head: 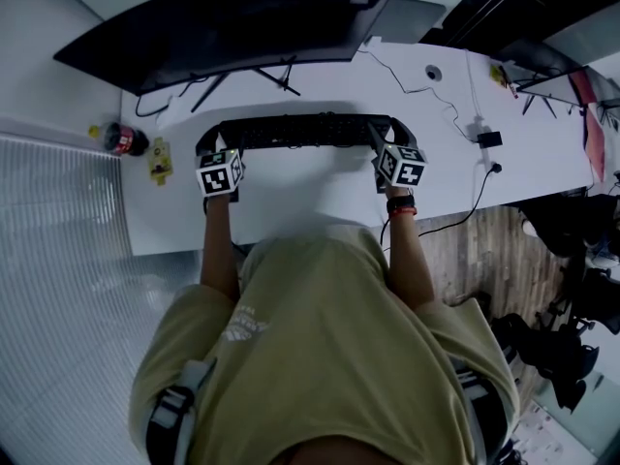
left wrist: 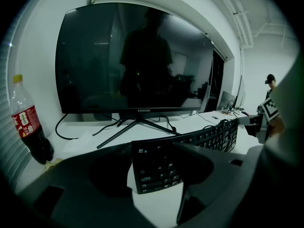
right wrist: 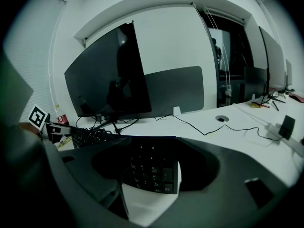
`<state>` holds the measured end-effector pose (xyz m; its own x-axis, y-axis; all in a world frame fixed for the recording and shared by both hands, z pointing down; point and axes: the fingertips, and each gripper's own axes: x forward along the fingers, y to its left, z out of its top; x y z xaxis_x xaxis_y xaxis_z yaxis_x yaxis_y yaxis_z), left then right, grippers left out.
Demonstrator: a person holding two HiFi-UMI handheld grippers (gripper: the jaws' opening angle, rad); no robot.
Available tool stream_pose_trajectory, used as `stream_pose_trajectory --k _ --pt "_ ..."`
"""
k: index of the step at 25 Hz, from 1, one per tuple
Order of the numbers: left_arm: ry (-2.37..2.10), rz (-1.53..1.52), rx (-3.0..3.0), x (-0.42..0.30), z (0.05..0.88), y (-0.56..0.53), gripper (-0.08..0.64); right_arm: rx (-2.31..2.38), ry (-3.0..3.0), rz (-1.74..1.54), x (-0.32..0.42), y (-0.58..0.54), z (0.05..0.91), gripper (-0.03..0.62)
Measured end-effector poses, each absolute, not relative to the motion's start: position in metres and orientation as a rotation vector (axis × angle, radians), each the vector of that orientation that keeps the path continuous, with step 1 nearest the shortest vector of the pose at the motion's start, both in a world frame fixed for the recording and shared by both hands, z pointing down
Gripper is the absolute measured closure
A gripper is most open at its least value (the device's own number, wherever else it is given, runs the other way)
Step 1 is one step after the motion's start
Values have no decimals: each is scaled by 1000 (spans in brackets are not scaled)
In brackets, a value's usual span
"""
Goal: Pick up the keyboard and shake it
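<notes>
clamped on the left end of the keyboard [head: 300, 131] with the left gripper [left wrist: 154, 151], jaws set wide, one on each long edge, keys facing up in the gap. same on the other side with the right gripper [right wrist: 152, 148]: clamped on the right end, jaws wide too, number keys showing between them. held flat between the two, stretched left to right in front of the person, seeming a little way up off the white table [head: 291, 206], with bare table top showing just under each end. black cable [left wrist: 229, 128] looped in a bunch on top of the keys, between the two grippers. marker cube [head: 221, 172] on the back of each gripper, facing up. just past the keyboard, a big dark monitor [head: 232, 17], screen off, standing on a thin black stand [left wrist: 135, 125]. off to the left, near the table's edge, a cola bottle [head: 121, 140] with a red label, upright, and a small yellow packet [head: 159, 158] just beside it. off to the right, a thin black wire [head: 426, 90] running across the table toward a small black plug box [head: 489, 139]. down below, the person's tan shirt [head: 320, 356].
</notes>
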<state>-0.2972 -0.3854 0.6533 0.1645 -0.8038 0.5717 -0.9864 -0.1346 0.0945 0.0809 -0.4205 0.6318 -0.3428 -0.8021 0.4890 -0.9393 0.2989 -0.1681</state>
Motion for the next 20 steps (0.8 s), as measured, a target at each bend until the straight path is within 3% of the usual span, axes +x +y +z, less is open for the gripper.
stream_pose_trajectory --k 20 --pt "-1752 530 2028 -291 647 -346 282 1577 -2296 555 86 -374 629 288"
